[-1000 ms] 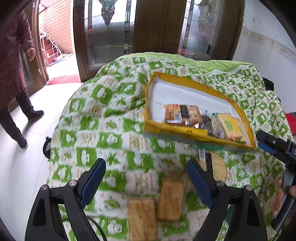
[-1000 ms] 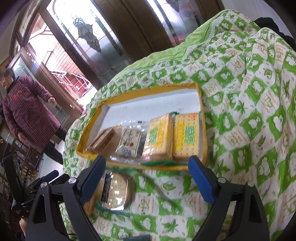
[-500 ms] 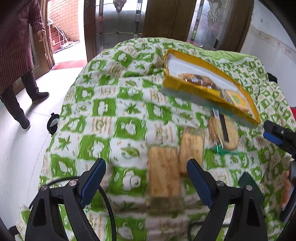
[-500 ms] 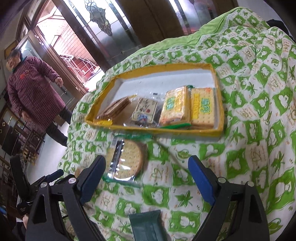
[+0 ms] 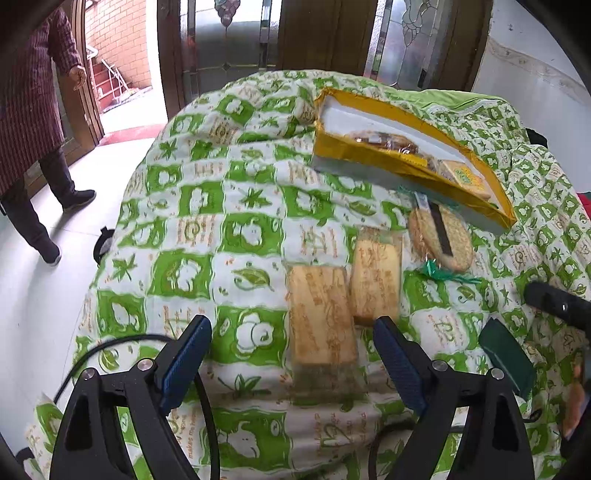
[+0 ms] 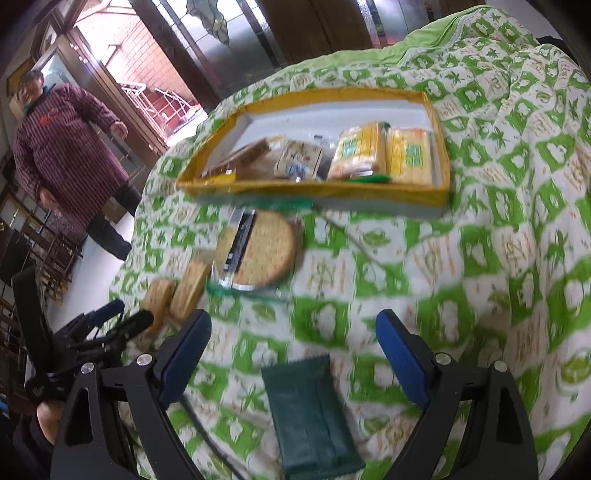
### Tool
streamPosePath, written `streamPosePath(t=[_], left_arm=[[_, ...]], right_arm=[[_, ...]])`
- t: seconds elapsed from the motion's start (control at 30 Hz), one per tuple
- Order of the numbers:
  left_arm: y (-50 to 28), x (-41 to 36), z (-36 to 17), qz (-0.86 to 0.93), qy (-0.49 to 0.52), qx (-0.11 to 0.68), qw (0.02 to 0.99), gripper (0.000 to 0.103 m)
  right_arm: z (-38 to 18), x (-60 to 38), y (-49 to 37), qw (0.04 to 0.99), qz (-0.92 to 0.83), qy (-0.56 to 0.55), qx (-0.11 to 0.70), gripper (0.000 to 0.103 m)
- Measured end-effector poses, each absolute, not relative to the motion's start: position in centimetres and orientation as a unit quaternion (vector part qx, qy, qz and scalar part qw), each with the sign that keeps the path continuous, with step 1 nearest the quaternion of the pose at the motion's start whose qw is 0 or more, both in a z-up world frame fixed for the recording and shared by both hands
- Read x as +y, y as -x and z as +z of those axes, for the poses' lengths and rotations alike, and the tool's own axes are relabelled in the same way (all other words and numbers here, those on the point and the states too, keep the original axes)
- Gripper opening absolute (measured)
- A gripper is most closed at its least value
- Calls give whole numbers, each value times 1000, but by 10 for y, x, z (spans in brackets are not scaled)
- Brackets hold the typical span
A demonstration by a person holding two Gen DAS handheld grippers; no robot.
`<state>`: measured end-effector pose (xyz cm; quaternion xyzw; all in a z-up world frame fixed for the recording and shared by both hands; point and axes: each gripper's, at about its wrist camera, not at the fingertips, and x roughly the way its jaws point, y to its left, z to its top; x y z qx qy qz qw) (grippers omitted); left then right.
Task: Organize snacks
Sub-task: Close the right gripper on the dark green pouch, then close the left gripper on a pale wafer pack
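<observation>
Green quilt (image 5: pixel 229 236) – snacks, yellow box (image 6: pixel 441 162)

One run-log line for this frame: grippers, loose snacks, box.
left gripper open, over tan biscuit packs | right gripper open, over dark green packet | round cracker pack loose | yellow box part-filled

Premises: a private home, living or entrance area. Evidence: dark wooden doors (image 5: pixel 321 33) with leaded decorative glass panels (image 5: pixel 229 48); one doorway open to an outdoor brick wall (image 5: pixel 118 40) and a stair rail. Pale tiled floor (image 5: pixel 33 295). A green-and-white quilted cover (image 5: pixel 207 206) draped over a rounded table. A bystander in a checked smock (image 6: pixel 62 147) stands near the doorway.
</observation>
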<state>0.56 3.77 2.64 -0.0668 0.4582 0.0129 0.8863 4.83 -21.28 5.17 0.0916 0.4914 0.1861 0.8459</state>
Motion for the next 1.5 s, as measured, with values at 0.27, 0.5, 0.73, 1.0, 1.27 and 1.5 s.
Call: streamPosePath(t=[0.27,0.5,0.73,1.0,1.27,1.5], left_arm=[[-2,39,21,10,72,462,884,91],[-1,38,20,9,69,463,884,91],[-4,35,16,12,54,471,880,91],[-3,34,14,13,51,473,880,91],[-5,31,12,18,39,474,879,91],[-4,31,13,12,44,470,882,90]], right_arm=[[41,-211,-32,827,181,-65,528,90],[27,-210,-21,798,190,-64,568,73],[12,-198,-16,779,184,-22,599,68],[8,-197,-18,776,180,-13,604,66],[8,-192,-19,779,174,4,602,59],[8,-194,-19,782,171,10,599,50]])
